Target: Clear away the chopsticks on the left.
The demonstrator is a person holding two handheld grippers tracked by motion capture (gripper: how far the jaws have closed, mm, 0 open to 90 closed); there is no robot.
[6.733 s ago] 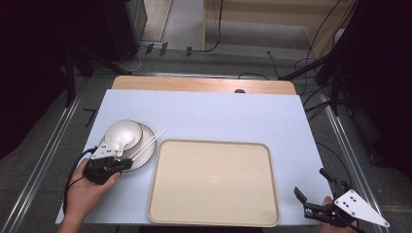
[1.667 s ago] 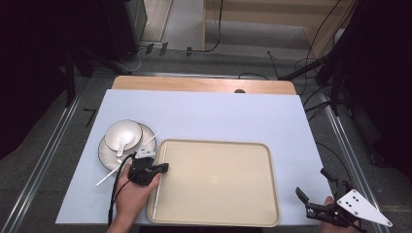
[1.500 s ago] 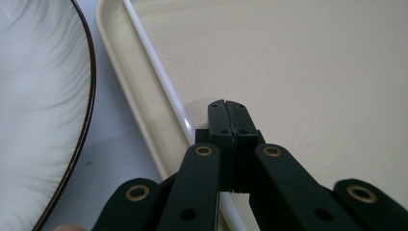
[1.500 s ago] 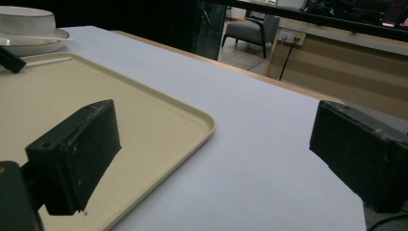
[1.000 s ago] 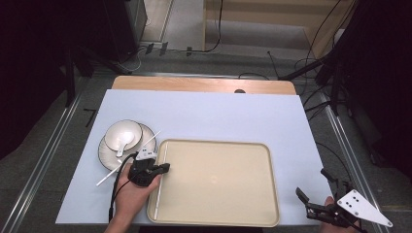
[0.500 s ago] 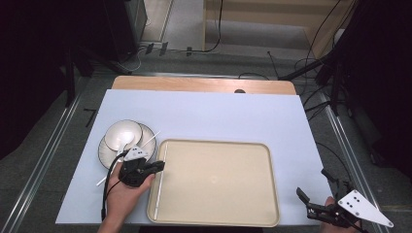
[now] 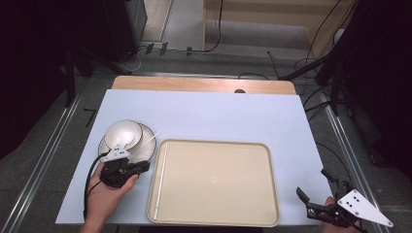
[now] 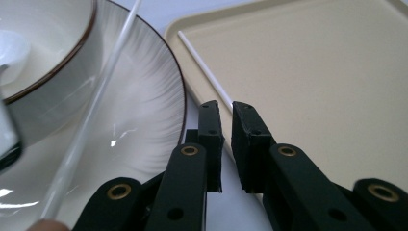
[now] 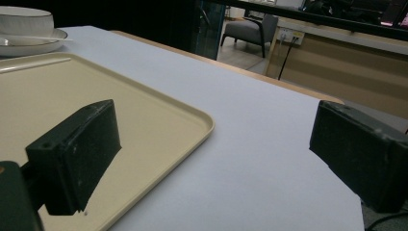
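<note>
A beige tray lies mid-table, with one white chopstick along its left inner edge. To its left a white bowl sits on a dark-rimmed plate, and a second chopstick lies across that plate. My left gripper is at the plate's near rim, pointing at the tray. In the left gripper view its jaws stand a narrow gap apart with nothing between them; the tray chopstick passes beyond the tips. My right gripper hovers wide open by the table's near right corner.
In the right gripper view the tray spreads left, with the bowl and plate far off. A wooden strip borders the table's far edge. Cables and dark stands surround the table.
My left gripper has drawn back leftward from the tray's left edge to the plate's near rim. The chopstick stays in the tray. My right gripper has not moved.
</note>
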